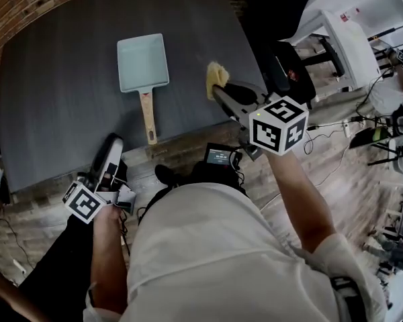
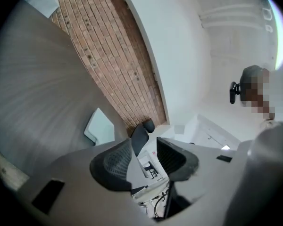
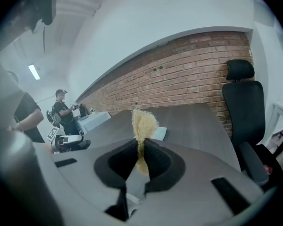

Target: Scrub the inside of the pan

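A pale blue-green rectangular pan (image 1: 143,62) with a wooden handle (image 1: 148,116) lay flat on the dark grey tabletop (image 1: 60,92), roughly midway between the left and right edges. Its basin sat toward the far edge and its handle ran back toward the near edge, the long axis tipped only slightly off square. The basin appeared empty, with nothing resting in it. The right gripper (image 1: 219,91) hung above the tabletop close to the right edge, its jaws pinched on a fluffy yellow scrubbing pad (image 1: 217,78) that stuck out beyond the jaw tips. The pan lay to that gripper's left, near but apart, with bare tabletop between the pad and the basin's right wall. The left gripper (image 1: 113,146) was held just off the near edge, its jaws standing moderately apart with nothing between them and its nose aimed over the tabletop toward the pan. Of the two, the left gripper was the nearer to the handle's end and the right the nearer to the basin. Scrubbing had not yet begun, by the look of it: the pad would have to travel left and down into the basin, and the handle seemed best placed for the empty left gripper to steady.
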Motion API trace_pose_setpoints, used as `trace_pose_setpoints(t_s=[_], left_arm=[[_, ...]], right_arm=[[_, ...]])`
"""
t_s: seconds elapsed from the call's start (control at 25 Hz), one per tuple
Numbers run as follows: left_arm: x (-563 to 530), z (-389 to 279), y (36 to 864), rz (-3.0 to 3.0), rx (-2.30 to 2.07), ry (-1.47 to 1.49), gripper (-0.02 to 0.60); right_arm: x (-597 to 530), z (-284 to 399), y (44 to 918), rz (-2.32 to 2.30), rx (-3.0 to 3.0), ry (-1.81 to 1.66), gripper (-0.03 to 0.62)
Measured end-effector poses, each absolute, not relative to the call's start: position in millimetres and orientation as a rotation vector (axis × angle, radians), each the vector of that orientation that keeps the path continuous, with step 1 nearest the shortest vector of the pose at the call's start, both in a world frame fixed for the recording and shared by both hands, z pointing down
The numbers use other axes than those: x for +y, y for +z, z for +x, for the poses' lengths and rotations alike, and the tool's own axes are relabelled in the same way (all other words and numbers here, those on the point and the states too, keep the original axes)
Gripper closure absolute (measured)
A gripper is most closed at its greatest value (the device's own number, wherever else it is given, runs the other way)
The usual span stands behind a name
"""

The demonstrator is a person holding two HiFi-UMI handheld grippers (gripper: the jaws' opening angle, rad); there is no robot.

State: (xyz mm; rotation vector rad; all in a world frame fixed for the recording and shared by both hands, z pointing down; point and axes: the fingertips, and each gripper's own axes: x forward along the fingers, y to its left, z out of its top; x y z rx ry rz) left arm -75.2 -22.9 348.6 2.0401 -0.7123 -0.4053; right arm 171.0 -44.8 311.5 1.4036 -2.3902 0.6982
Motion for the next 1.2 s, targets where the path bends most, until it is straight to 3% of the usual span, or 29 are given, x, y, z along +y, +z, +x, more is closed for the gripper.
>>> trace_pose_setpoints(t_s=[0.44,1.2], left_arm=[[36.7,-24.9,284.4,2.152,-0.606,-0.5,0.539],[125.8,112.2,252.5,2.22,-0.545,-0.447,0.548]], right_arm=[[8.2,208.7,283.5,1.388,-2.521,0.768,0.551],[104.1,314.7,277.6,1.366,-2.592,0.772,0.553]])
